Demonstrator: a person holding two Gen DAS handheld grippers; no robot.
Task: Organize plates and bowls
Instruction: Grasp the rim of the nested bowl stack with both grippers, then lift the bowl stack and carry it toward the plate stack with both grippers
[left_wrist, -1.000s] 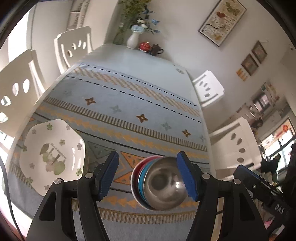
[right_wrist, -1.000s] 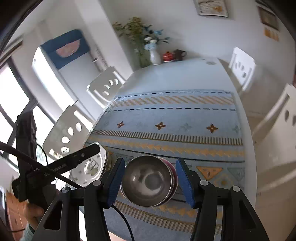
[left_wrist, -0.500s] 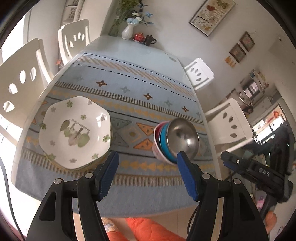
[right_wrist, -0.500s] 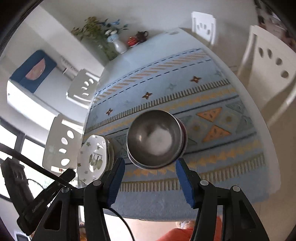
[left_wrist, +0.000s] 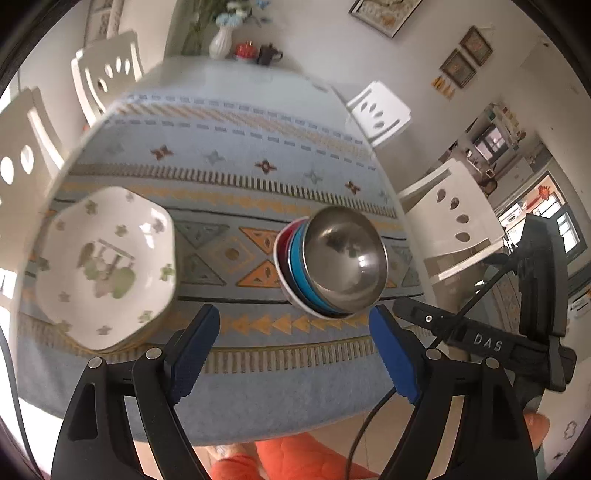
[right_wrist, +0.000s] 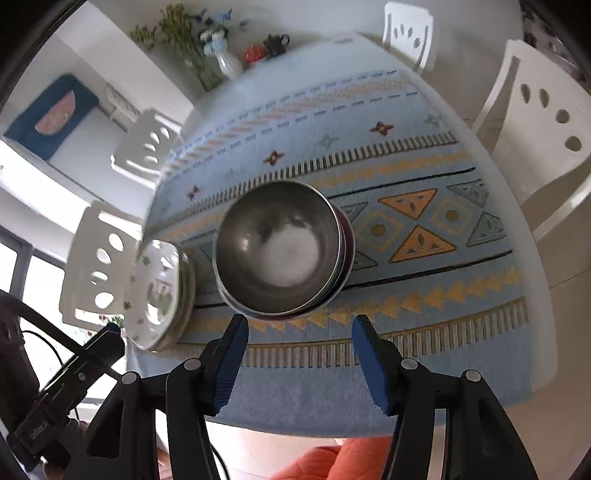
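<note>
A steel bowl sits nested on top of a blue bowl and a red-and-white one on the patterned tablecloth. It also shows in the right wrist view as the steel bowl. To its left lies a stack of white floral plates, seen edge-on as the plates in the right wrist view. My left gripper hovers just short of the bowls, and its jaws are opening with nothing between them. My right gripper stands open and empty on the near side of the same stack.
The blue tablecloth ends at the near table edge, with a person's orange clothing below it. White chairs ring the table. A vase, a red pot and a dark teapot stand at the far end.
Both grippers have drawn back toward the near table edge. The bowl stack, earlier framed between each pair of fingers, now lies beyond the fingertips. The left jaws stand wider.
</note>
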